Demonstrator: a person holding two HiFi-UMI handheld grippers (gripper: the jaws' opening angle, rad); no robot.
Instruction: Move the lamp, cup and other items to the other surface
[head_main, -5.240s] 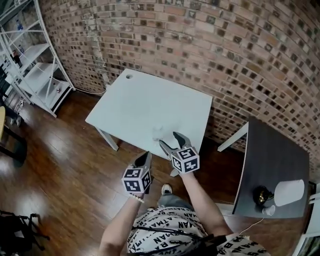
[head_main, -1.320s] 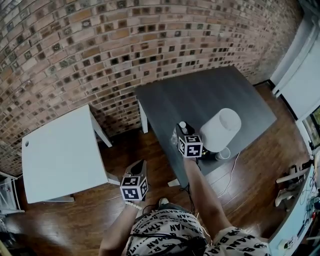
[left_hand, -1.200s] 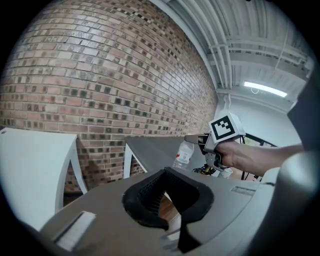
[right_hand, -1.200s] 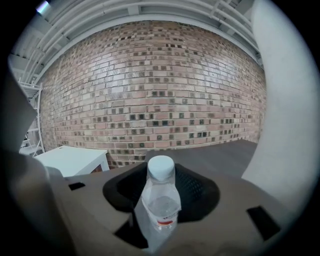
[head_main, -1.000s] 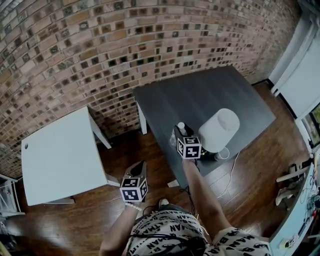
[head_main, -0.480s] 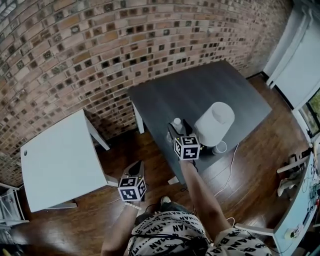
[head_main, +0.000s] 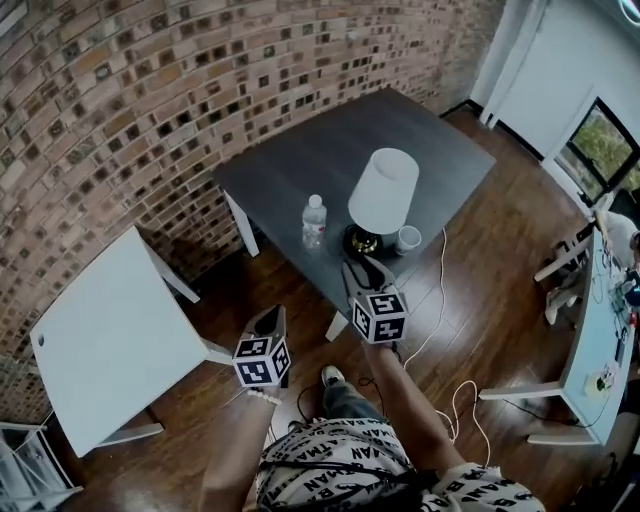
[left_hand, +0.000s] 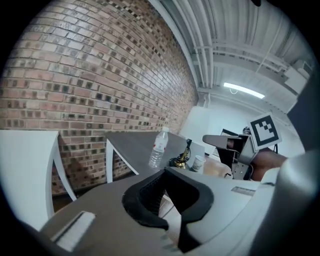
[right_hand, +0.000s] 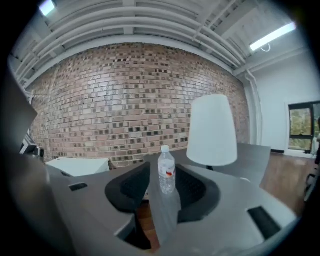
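Since half a second ago the right gripper (head_main: 360, 269) has drawn back from beside the lamp base to the near edge of the dark tabletop (head_main: 330, 150). Its jaws have just been closing, and nothing is between them. They stand partly apart and empty, with a clear gap between the pads.

Through that gap, in the right gripper view, the water bottle (right_hand: 166, 176) sits dead centre, so the jaws are aimed straight at it. It stands upright, cap on, its long axis vertical, well ahead of the tips and not touched. In the head view it lies ahead and a little to the left of the jaws.

The lamp (head_main: 383, 188) stands just right of that line, its dark base nearest the jaws, and the cup (head_main: 408, 238) sits close beside the base on its right.

The left gripper (head_main: 270, 322) hangs over the floor with its jaws together and holding nothing, farther from all three things.

The right hand is plainly the nearer one. A grasp on the bottle would likely need a straight push forward and wider jaws. The white tabletop (head_main: 100, 340), probably the destination, lies well off to the left.
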